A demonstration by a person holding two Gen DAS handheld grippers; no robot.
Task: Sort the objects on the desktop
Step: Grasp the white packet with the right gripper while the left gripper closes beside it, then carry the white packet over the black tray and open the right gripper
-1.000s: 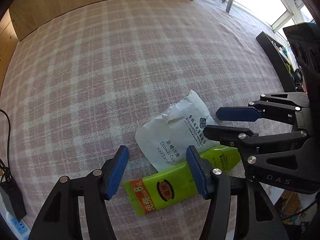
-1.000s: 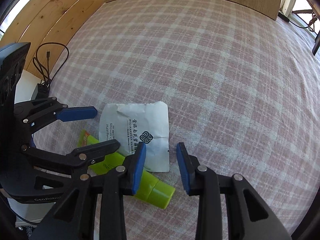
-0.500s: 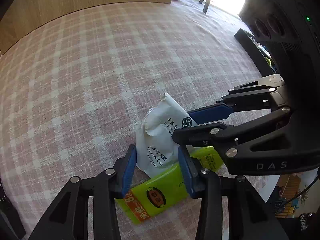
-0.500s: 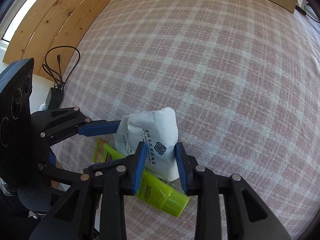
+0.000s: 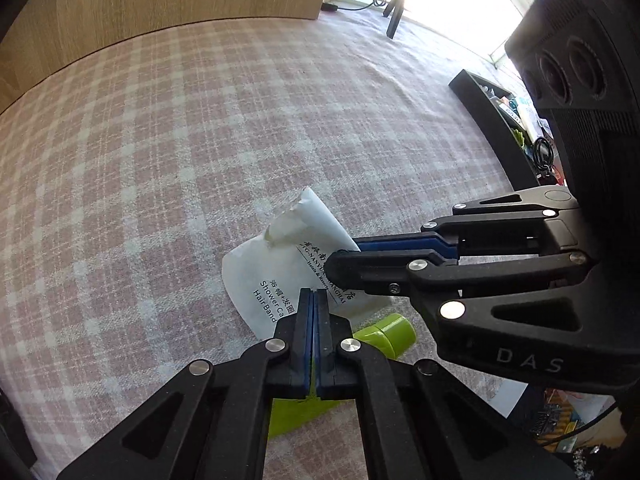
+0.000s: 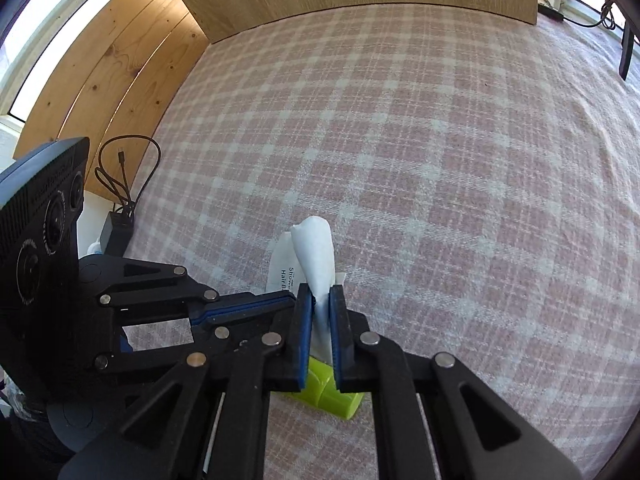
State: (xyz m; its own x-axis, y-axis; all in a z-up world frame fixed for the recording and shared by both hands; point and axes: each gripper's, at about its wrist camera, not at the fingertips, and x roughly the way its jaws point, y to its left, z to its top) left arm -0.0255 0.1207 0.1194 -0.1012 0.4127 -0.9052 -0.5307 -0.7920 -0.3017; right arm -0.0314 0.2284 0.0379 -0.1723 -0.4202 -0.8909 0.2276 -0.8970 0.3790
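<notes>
My left gripper has just squeezed all the way shut. Its 2 blue pads touch each other at the near edge of the white packet. From here I cannot tell if any paper is caught between them. If nothing is, that side could slip free when I lift.

My right gripper has also just been closing, and it pinches the other side of the same packet. The paper is folded up tall between its pads. It is thin paper, so if my 2 hands pull apart, I think it could rip. If they push together, it will crumple more.

The green tube lies right under the packet on the counter. I may drag it or bump it when I move, because both grippers hang just above it. My 2 grippers also sit very close together, so they could knock each other.

On the left, the counter edge is near, and a black cable and a plug box sit just past it. The middle of the checked cloth is wide and bare, so that is good room for moving. A wooden wall stands at the back. On the right is a black tray of small things near the edge.
</notes>
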